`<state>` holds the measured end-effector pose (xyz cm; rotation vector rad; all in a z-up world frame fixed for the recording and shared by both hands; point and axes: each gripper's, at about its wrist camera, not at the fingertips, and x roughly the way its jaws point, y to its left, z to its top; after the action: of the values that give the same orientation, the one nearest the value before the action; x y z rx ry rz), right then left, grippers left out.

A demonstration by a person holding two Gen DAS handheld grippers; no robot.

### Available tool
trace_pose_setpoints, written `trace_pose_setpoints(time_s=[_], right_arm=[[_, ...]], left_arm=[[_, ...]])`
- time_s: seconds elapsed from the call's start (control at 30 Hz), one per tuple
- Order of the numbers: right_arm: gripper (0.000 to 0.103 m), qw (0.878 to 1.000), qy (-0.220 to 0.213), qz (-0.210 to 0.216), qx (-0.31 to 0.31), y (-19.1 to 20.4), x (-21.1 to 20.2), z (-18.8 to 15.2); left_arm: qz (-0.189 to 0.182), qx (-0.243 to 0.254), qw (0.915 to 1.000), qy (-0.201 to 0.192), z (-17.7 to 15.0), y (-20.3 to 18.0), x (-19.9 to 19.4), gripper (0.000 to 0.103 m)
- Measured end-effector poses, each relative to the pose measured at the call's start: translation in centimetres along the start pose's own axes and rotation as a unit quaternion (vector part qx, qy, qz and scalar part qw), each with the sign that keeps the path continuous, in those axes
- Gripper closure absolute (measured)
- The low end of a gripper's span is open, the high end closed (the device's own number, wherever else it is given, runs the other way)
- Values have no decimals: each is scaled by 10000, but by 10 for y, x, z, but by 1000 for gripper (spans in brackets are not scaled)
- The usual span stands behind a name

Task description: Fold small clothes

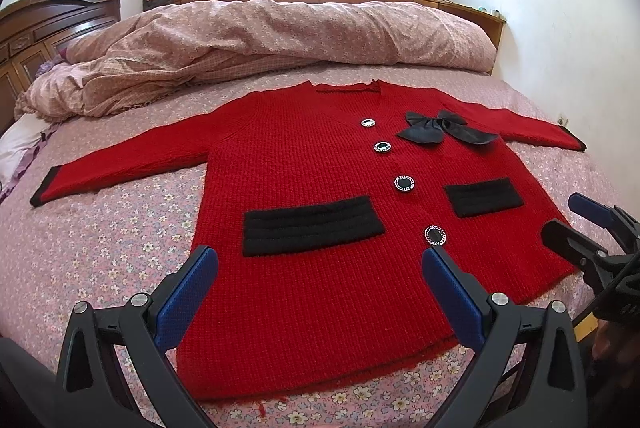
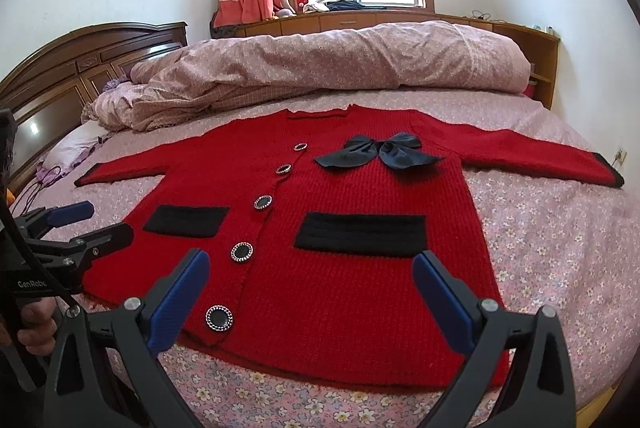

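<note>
Hovering spread wide, left tool [image 1: 320, 260] and right tool [image 2: 312, 266] overlook flat red cardigan [image 1: 320, 187].

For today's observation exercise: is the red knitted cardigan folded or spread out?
Spread out: the red knitted cardigan lies flat, front up, on the floral bedsheet, both sleeves extended sideways.

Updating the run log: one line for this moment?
cardigan: flat, unfolded, sleeves out | left gripper: open, empty | right gripper: open, empty | surface: bed
</note>
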<state>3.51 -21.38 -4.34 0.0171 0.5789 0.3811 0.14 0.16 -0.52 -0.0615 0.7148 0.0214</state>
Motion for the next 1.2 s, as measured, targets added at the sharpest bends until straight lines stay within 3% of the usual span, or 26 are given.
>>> trace_pose_setpoints(time_s=[0.63, 0.9, 1.2], right_arm=[[0, 9999, 51, 133, 14, 5, 3, 7], [0, 9985, -7, 383, -388, 45, 13, 19], [0, 9925, 43, 705, -998, 104, 29, 23]], left_arm=[[-20, -44, 10000, 73, 0, 4, 2, 4], [50, -163, 9999, 18, 1, 19, -3, 4], [400, -586, 9975, 39, -2, 60, -11, 4]])
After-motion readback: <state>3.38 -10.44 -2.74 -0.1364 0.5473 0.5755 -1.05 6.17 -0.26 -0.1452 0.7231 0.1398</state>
